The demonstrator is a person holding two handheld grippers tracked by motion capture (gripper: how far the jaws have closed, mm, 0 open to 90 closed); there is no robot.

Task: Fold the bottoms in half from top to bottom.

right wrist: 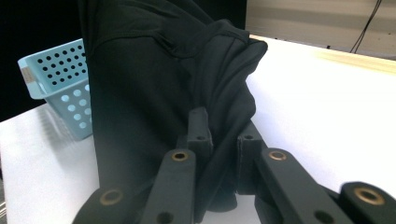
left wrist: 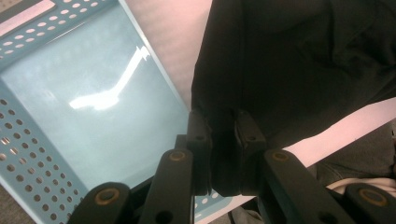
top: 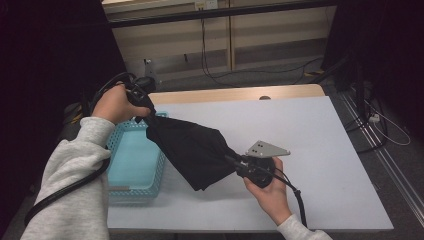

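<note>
Black cloth (top: pixel 192 150): one piece, folded or bunched, held in the air between two grippers and stretched from 10 o'clock to 4 o'clock across the left half of the desk (top: pixel 310 150). Its lower edge hangs toward the desk near the basket's right rim.

Left gripper (top: pixel 145 107): at 10 o'clock, above the basket's far corner; jaws clenched on the cloth's upper end (left wrist: pixel 224 140).

Right gripper (top: pixel 235 162): near the desk's centre at 5 o'clock, grey plate on top; jaws clenched on the cloth's lower end (right wrist: pixel 219 154).

Light-blue perforated basket (top: pixel 132 160): at 9 o'clock on the desk's left edge, nothing visible on the part of its floor in view (left wrist: pixel 93 107).
</note>
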